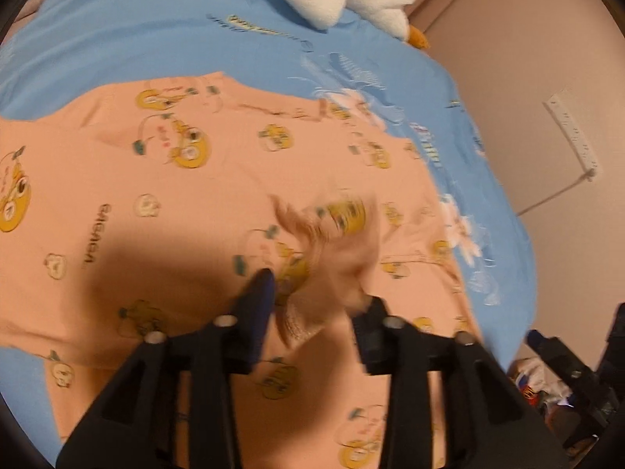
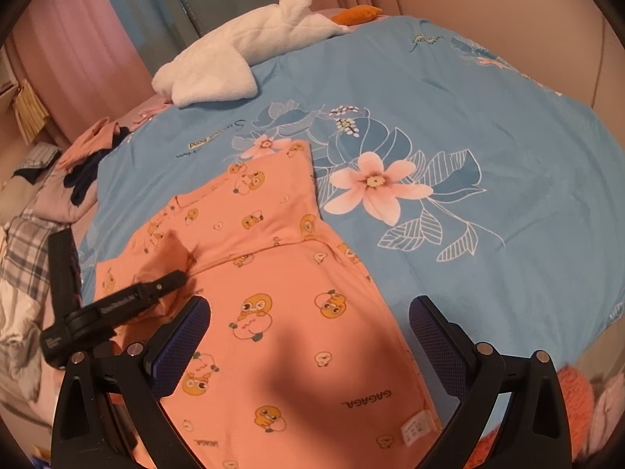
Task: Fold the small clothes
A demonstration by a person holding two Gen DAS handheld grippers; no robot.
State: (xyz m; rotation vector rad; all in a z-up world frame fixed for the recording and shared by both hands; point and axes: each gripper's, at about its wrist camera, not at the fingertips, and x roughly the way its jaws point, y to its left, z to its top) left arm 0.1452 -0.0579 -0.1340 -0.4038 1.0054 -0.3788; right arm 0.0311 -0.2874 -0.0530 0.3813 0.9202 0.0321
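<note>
An orange duck-print garment [image 2: 281, 305] is spread on a blue floral bedsheet [image 2: 488, 148], collar end toward the far side, one sleeve [image 2: 273, 187] laid out far-centre. In the left wrist view the left gripper [image 1: 316, 293] is seen low over the garment, with a bunched fold of the orange fabric [image 1: 328, 246] sitting between its fingers; the jaws look partly closed around that fold, but the frame is motion-blurred, so whether the cloth is firmly pinched cannot be told. The same gripper is seen from the right wrist view at the left edge of the garment [image 2: 172, 279], tips at a raised ridge of cloth. The right gripper [image 2: 308, 312] is held wide open above the near half of the garment, nothing between its blue pads [image 2: 183, 336]; the garment body lies directly beneath and ahead of it, with the hem and care label [image 2: 418, 426] near-right. A white plush duck [image 2: 242, 54] is lying at the far edge of the sheet. Other clothes [image 2: 90, 160] are piled at the far left, off the sheet. A white power strip [image 1: 574, 136] is mounted on the wall to the right.
</note>
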